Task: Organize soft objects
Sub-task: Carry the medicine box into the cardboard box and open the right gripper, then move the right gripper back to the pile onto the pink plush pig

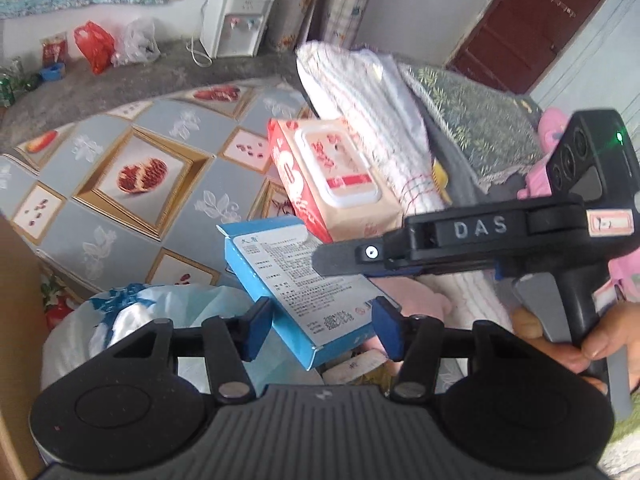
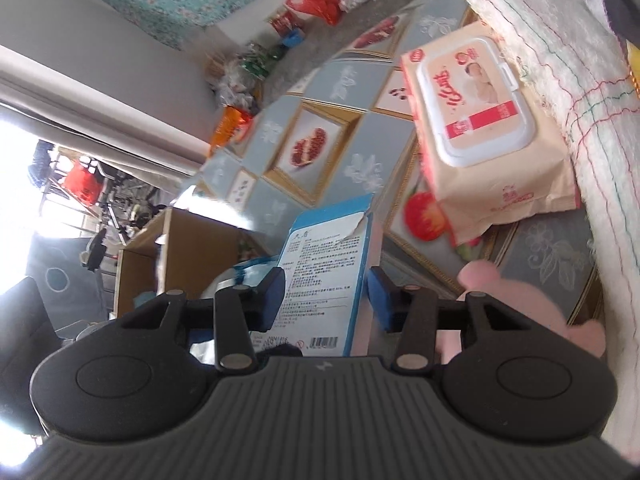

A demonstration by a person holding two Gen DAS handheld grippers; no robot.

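A blue and white carton stands tilted between the fingers of both grippers. My left gripper is open, its blue pads either side of the carton's lower end. My right gripper is open around the same carton; it also shows from the side in the left wrist view. A pink wet-wipes pack leans on a white towel. A pink plush toy lies under my right gripper. A white and blue plastic bag lies at lower left.
The table wears a grey cloth with pomegranate pictures. A pile of folded fabrics sits at the right. A cardboard box stands beside the table. A water dispenser and a red bag are on the floor.
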